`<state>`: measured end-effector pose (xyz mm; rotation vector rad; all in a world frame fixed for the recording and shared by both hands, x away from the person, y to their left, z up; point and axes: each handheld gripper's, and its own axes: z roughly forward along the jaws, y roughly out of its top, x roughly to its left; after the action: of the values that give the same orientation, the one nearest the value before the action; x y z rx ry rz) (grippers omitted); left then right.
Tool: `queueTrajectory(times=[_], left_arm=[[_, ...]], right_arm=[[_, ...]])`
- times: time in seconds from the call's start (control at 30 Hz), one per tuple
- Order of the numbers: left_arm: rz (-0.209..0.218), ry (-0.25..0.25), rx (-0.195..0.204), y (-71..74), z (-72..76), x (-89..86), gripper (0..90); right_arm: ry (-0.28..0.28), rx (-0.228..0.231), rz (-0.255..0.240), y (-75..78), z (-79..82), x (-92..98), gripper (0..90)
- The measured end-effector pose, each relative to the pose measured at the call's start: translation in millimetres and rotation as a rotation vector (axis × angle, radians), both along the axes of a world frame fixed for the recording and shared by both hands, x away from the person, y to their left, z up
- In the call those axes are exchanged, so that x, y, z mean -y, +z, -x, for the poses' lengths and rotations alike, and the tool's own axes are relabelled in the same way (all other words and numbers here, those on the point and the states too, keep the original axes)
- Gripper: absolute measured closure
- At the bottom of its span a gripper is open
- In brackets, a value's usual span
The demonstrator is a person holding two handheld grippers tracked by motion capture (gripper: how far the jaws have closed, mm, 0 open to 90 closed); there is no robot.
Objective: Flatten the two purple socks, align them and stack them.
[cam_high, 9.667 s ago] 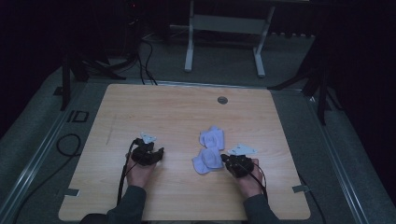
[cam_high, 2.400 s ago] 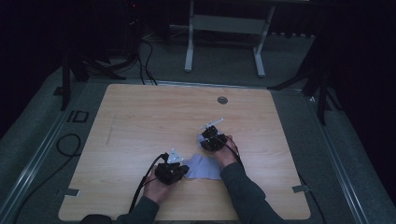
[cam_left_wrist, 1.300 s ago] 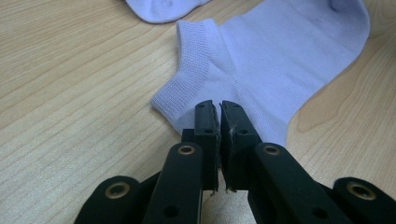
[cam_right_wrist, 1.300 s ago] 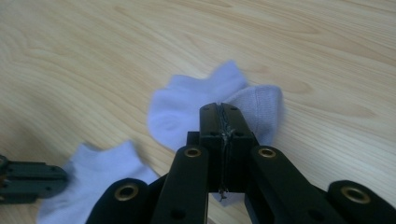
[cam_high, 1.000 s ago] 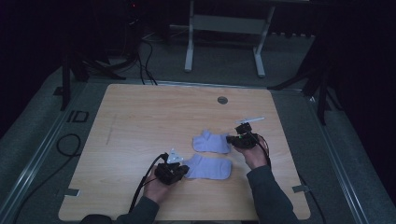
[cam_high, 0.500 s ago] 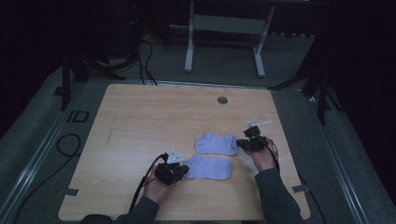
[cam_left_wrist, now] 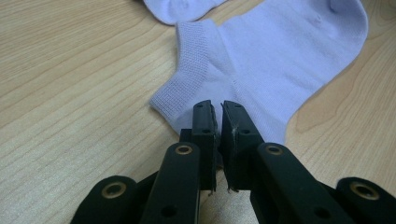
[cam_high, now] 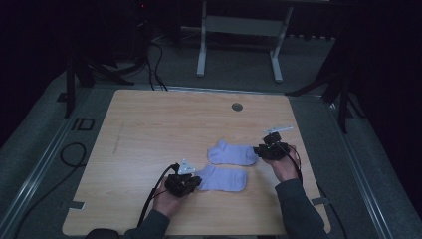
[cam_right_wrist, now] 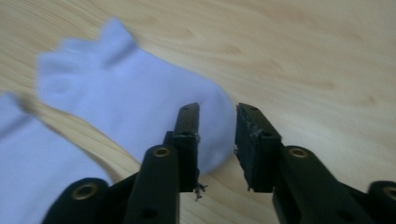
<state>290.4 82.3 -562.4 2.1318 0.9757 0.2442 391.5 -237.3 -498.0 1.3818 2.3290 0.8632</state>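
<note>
Two pale socks flat on surface. Left tool (cam_left_wrist: 217, 109) nearly shut, pinching near sock (cam_high: 222, 178) at cuff edge. Right tool (cam_right_wrist: 217, 122) just opening, jaws parted, toe of far sock (cam_right_wrist: 140, 109) loose between them. Risk: fabric snags pad on withdrawal, drags far sock askew; thin pinch slips.

both forearms come in from the bottom edge of the high view. the left hand (cam_high: 166, 199) sits at lower centre-left, its left gripper (cam_high: 188, 183) pointing toward the right of the frame with jaws nearly together, a thin slit between them. the right hand (cam_high: 283, 167) is at centre-right, its right gripper (cam_high: 260, 150) pointing toward the left. its jaws have just been opening and stand clearly apart.
</note>
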Motion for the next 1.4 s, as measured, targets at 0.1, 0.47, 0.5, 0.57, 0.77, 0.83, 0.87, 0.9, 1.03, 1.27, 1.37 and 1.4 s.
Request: queueTrajectory(times=[0.1,0.47,0.5,0.57,0.77,0.83,0.87,0.9,1.03,1.27,1.37,1.4], left_arm=[[0.000,-0.002,0.001,0.1,0.2,0.3,82.6],[0.011,0.008,0.012,3.0,0.8,-1.6,78.6],[0.011,0.008,0.012,3.0,0.8,-1.6,78.4],[0.023,0.013,0.021,5.8,1.3,-3.5,77.8],[0.028,0.022,0.025,8.9,0.5,-8.6,76.6],[0.026,0.024,0.027,9.3,0.1,-9.5,76.0],[0.026,0.024,0.027,9.3,0.1,-9.5,76.0],[0.027,0.027,0.027,9.6,-0.2,-10.5,76.0],[0.030,0.034,0.028,10.2,-0.6,-12.0,75.6],[0.031,0.042,0.025,10.7,-2.0,-15.1,75.2],[0.029,0.041,0.023,10.3,-2.2,-15.1,75.2],[0.029,0.041,0.023,10.2,-2.2,-15.0,75.2]], right_arm=[[0.057,0.026,0.003,5.4,0.3,-8.8,65.2],[0.253,0.043,0.036,8.2,-5.1,-51.0,64.4],[0.260,0.039,0.037,7.2,-5.9,-54.7,64.1],[0.277,0.039,0.046,4.9,-7.9,-60.3,63.6],[0.341,0.045,0.070,-3.1,-12.7,-78.0,58.0],[0.358,0.036,0.058,-5.3,-14.4,-82.4,56.9],[0.358,0.036,0.058,-5.3,-14.4,-82.4,56.9],[0.375,0.036,0.063,-9.0,-16.5,-88.0,55.1],[0.386,0.028,0.072,-14.7,-19.4,-92.2,53.8],[0.435,0.018,0.101,-25.1,-21.8,-98.8,51.7],[0.450,0.016,0.109,-28.9,-22.5,-101.3,51.0],[0.456,0.014,0.108,-30.2,-23.0,-102.3,50.8]])
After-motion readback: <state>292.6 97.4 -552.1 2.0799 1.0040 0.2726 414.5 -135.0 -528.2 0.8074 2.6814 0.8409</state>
